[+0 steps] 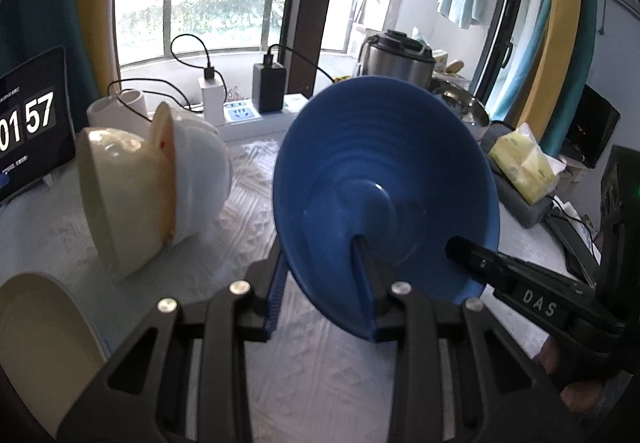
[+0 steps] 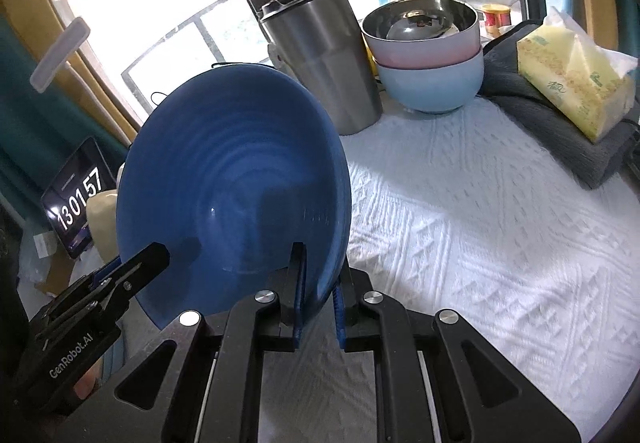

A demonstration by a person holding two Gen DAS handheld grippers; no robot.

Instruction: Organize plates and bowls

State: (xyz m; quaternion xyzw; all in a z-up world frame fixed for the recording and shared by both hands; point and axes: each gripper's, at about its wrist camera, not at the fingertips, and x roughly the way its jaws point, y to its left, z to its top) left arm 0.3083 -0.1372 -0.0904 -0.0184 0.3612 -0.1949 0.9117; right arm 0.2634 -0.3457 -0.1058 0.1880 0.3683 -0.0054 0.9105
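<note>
A ribbed blue bowl [image 1: 384, 179] [image 2: 228, 179] hangs tipped on its side above the white textured tablecloth [image 2: 480, 227]. Both grippers hold it. My left gripper [image 1: 320, 263] is shut on the bowl's lower rim, one finger inside and one outside. My right gripper [image 2: 320, 267] is shut on the rim a little further round. In the left wrist view the right gripper [image 1: 460, 247] reaches in from the right; in the right wrist view the left gripper [image 2: 156, 255] shows at the left. A cream bowl [image 1: 124, 199] nested with white bowls [image 1: 204, 171] lies on its side at the left.
A cream dish [image 1: 36, 343] sits at the lower left. A tablet clock [image 1: 28, 123], a power strip [image 1: 248, 115] with chargers, a steel tumbler [image 2: 324, 59], stacked pink and light-blue bowls [image 2: 432, 87], and a tissue pack [image 2: 572, 83] on grey cloth ring the table.
</note>
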